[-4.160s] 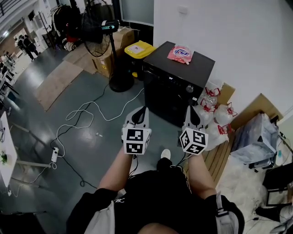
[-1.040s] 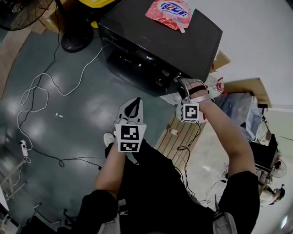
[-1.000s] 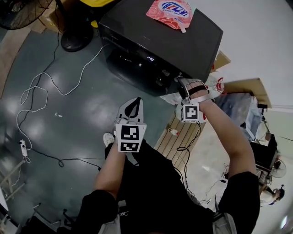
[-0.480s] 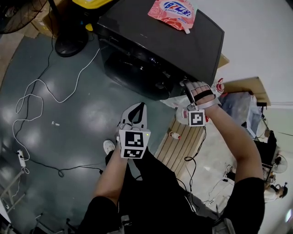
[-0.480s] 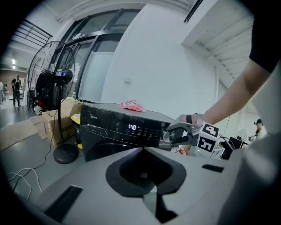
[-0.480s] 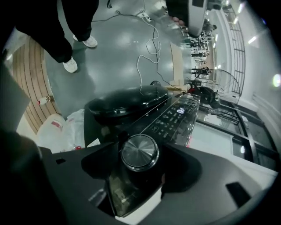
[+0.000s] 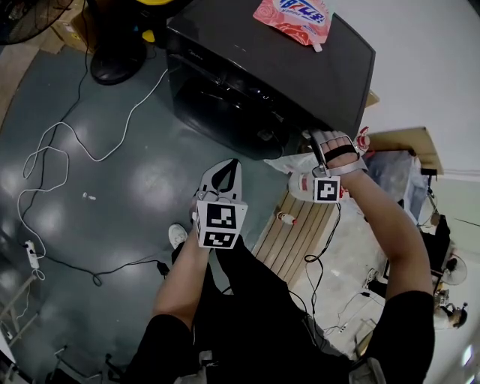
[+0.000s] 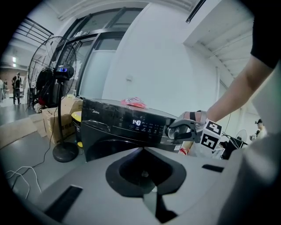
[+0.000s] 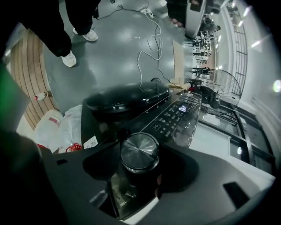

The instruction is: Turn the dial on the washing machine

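Note:
The black washing machine [image 7: 247, 67] stands against the white wall, its display [image 8: 137, 122] lit. My right gripper [image 7: 315, 142] is at the right end of the control panel. Its jaws have just been closing and are shut on the silver dial [image 9: 139, 151], which sits between them. From the left gripper view, the right gripper [image 8: 181, 131] is clasped round the dial. My left gripper [image 7: 223, 176] hangs in front of the machine over the floor, shut and holding nothing. A pink pouch [image 7: 294, 15] lies on the machine's top.
A fan stand [image 7: 112, 64] is left of the machine. White cables [image 7: 67, 150] trail over the grey floor. White plastic bags [image 7: 300, 169] and a wooden pallet [image 7: 292, 232] lie below the right gripper. Cardboard [image 7: 405, 139] leans at the right.
Since the earliest frame both grippers have come up to the machine. Over the last second the left gripper has sunk a little, while the right gripper has stayed at the dial, its wrist rolled slightly.

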A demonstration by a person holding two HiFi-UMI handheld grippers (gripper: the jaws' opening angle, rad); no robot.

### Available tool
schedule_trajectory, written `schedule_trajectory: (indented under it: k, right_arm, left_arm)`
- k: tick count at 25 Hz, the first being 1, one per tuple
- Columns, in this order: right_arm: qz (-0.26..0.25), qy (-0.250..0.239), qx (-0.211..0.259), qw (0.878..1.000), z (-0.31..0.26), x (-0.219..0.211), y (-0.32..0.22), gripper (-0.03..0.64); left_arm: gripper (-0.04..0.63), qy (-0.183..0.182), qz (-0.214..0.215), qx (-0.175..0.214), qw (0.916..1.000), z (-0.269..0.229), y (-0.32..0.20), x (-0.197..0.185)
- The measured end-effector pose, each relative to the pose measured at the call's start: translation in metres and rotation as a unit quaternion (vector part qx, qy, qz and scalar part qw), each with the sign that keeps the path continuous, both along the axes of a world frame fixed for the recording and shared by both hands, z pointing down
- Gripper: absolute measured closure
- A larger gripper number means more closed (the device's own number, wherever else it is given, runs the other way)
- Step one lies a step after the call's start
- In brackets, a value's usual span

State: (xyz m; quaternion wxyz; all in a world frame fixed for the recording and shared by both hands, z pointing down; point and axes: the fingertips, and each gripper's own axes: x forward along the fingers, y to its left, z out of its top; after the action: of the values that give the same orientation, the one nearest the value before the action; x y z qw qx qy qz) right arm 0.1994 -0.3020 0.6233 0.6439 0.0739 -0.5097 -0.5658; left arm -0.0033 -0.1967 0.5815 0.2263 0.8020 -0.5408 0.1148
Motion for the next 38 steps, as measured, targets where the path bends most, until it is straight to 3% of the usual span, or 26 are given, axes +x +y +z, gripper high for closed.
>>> schedule_trajectory:
  k: [5, 9, 14, 18, 33, 38]
  right_arm:
    - [0.005, -0.031, 0.042, 0.999, -0.005, -0.001, -0.005, 0.336]
    - [0.051, -0.082, 0.063, 0.993, -0.005, 0.000, -0.007, 0.337]
    - [0.117, -0.162, 0.101, 0.975, -0.007, -0.003, -0.010, 0.337]
    - [0.164, -0.205, 0.129, 0.956, -0.009, -0.002, -0.011, 0.339]
    - [0.230, -0.256, 0.160, 0.925, -0.012, -0.002, -0.013, 0.339]
    - [0.265, -0.284, 0.162, 0.907, -0.012, -0.003, -0.014, 0.339]
  left_arm:
    - [0.584, 0.000, -0.004, -0.002, 1.0000, 0.003, 0.002, -0.004]
    - [0.584, -0.011, 0.000, -0.005, 0.9999, 0.003, 0.005, -0.007]
    - [0.584, 0.018, -0.034, -0.013, 0.9992, 0.002, 0.003, -0.019]
    - [0.584, 0.016, -0.037, -0.017, 0.9990, 0.003, 0.005, -0.022]
    - [0.584, 0.006, -0.035, -0.016, 0.9992, 0.002, 0.014, -0.027]
    - [0.584, 0.006, -0.037, -0.020, 0.9991, 0.006, 0.018, -0.030]
